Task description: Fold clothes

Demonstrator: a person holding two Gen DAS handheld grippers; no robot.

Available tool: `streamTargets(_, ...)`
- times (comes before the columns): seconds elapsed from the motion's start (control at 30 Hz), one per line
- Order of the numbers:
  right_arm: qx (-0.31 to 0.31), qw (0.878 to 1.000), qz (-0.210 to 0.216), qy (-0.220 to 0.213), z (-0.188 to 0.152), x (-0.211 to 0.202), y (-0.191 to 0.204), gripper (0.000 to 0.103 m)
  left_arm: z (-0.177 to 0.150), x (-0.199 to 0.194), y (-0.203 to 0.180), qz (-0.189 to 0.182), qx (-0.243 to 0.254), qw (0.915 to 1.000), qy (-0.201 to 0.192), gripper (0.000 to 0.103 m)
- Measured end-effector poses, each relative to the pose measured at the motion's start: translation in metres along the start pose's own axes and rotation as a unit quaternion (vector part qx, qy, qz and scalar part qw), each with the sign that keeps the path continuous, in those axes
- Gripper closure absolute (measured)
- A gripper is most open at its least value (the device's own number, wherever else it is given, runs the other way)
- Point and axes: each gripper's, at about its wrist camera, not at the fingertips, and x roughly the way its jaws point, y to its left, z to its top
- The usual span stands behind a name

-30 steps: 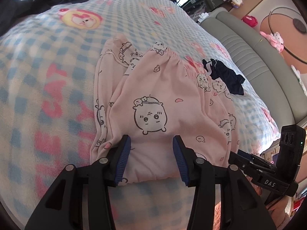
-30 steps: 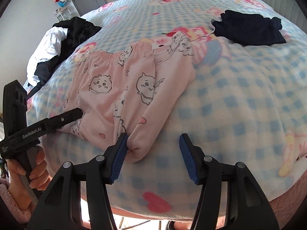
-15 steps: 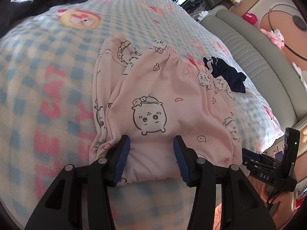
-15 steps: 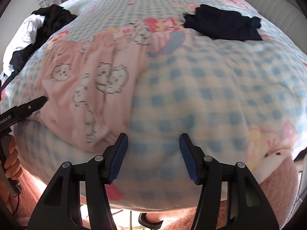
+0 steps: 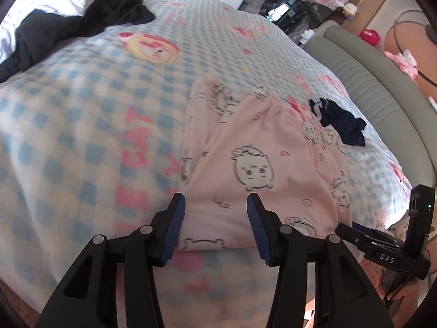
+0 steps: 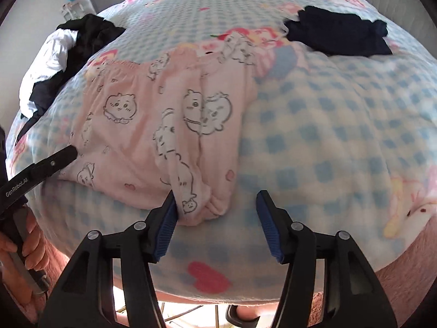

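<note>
Pink pyjama pants (image 5: 259,164) with cartoon faces lie folded lengthwise on a blue checked blanket (image 5: 82,109). My left gripper (image 5: 215,216) stands open over their near edge, cloth showing between the jaws and neither pad pressing it. In the right wrist view the pants (image 6: 153,136) run up the middle left. My right gripper (image 6: 215,213) is at the bunched leg end, which rests against the left pad while the right pad stands clear; its jaws are opening. One of the left gripper's fingers (image 6: 54,161) touches the pants' left edge.
A dark navy garment (image 6: 338,35) lies crumpled beyond the pants to the right. A heap of black and white clothes (image 6: 68,49) sits at the far left of the bed. A grey padded bed frame (image 5: 382,95) borders the right side. A hand (image 6: 16,251) holds the left gripper.
The left wrist view has pulled back and to the left, so the pants sit further right. The right gripper swung away to the right, then came back to the leg end.
</note>
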Motion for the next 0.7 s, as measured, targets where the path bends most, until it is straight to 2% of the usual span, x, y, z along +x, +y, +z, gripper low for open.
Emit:
streamTargets(0.03, 0.004, 1.0, -0.005, -0.008, 0.0, -0.004, -0.001, 0.042, 0.0, -0.004, 0.008, 0.015, -0.013, 0.9998, -0.005, 0.054)
streamTargets(0.07, 0.009, 1.0, -0.01, -0.016, 0.001, -0.007, -0.003, 0.042, 0.0, -0.006, 0.018, 0.006, -0.035, 0.9994, -0.005, 0.054)
streamTargets(0.13, 0.017, 0.999, -0.02, -0.031, 0.002, -0.015, -0.005, 0.042, 0.001, -0.005, 0.037, -0.049, -0.092, 0.9946, 0.008, 0.053)
streamTargets(0.2, 0.03, 0.998, 0.013, -0.051, 0.001, -0.022, -0.006, 0.04, 0.0, 0.002, 0.049, -0.094, -0.126, 0.9872, 0.025, 0.053)
streamTargets(0.23, 0.043, 0.997, 0.044, -0.051, 0.0, -0.022, -0.008, 0.037, -0.001, 0.004, 0.051, -0.1, -0.133, 0.9857, 0.029, 0.052)
streamTargets(0.3, 0.069, 0.992, 0.1, -0.018, 0.0, -0.009, -0.013, 0.032, -0.001, 0.01, 0.05, -0.112, -0.132, 0.984, 0.04, 0.052)
streamTargets(0.37, 0.082, 0.991, 0.11, 0.002, -0.001, 0.009, -0.014, 0.032, 0.0, 0.011, 0.042, -0.127, -0.121, 0.9839, 0.036, 0.053)
streamTargets(0.4, 0.086, 0.99, 0.115, 0.006, -0.004, 0.016, -0.016, 0.032, 0.001, 0.012, 0.039, -0.134, -0.115, 0.9837, 0.033, 0.055)
streamTargets(0.43, 0.1, 0.987, 0.127, 0.002, -0.006, 0.016, -0.019, 0.032, 0.002, 0.012, 0.035, -0.14, -0.109, 0.9836, 0.031, 0.067)
streamTargets(0.47, 0.113, 0.984, 0.139, -0.003, -0.008, 0.017, -0.022, 0.037, 0.002, 0.01, 0.028, -0.124, -0.091, 0.9878, 0.023, 0.081)
streamTargets(0.5, 0.106, 0.984, 0.141, -0.006, -0.007, 0.015, -0.022, 0.046, 0.003, 0.008, 0.022, -0.108, -0.073, 0.9914, 0.015, 0.088)
streamTargets(0.53, 0.098, 0.985, 0.143, -0.009, -0.005, 0.013, -0.021, 0.067, 0.004, 0.003, 0.018, -0.102, -0.062, 0.9929, 0.004, 0.096)
streamTargets(0.63, 0.062, 0.989, 0.131, -0.031, -0.003, -0.004, -0.012, 0.08, 0.009, -0.019, 0.011, -0.102, -0.04, 0.9934, -0.033, 0.096)
streamTargets(0.7, 0.055, 0.988, 0.133, -0.046, -0.002, -0.016, -0.011, 0.082, 0.012, -0.034, 0.012, -0.1, -0.033, 0.993, -0.053, 0.098)
